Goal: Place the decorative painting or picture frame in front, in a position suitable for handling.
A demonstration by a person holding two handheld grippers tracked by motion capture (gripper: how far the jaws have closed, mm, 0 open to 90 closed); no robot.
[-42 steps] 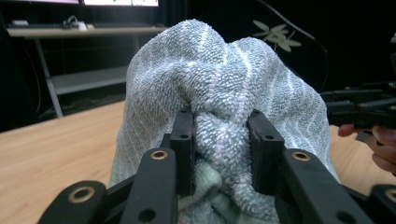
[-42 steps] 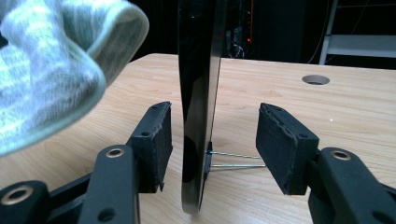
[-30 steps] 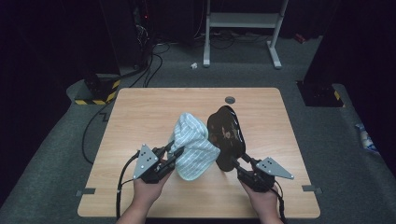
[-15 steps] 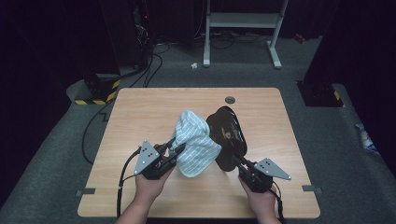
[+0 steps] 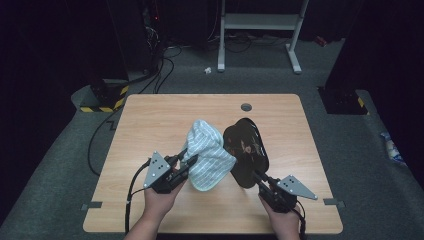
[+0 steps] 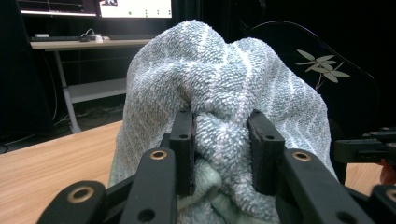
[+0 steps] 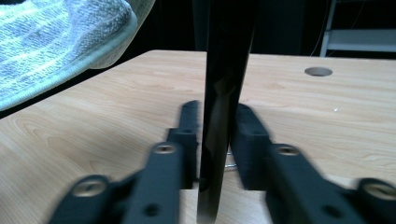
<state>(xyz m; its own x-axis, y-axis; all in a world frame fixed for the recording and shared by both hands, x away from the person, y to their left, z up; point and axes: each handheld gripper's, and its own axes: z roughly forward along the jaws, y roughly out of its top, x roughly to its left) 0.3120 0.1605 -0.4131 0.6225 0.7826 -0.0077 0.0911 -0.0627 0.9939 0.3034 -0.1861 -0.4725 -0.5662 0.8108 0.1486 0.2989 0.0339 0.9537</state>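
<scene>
No brand, label or readable writing is showing anywhere; the only marking is a pale leaf sprig painted on the black lacquer plate, which is standing on edge above the middle of the wooden table, right of centre. The left gripper is pinching a bunched fold of the striped pale-green towel, which is pressing against the plate's face. The right gripper is straddling the plate's lower rim; its jaws have just been opening, and in the right gripper view a slight gap is showing on either side of the rim. The tabletop is carrying a round cable hole near its far edge. Grey carpet, trailing cables and a white metal stand are lying beyond in a dark room.
</scene>
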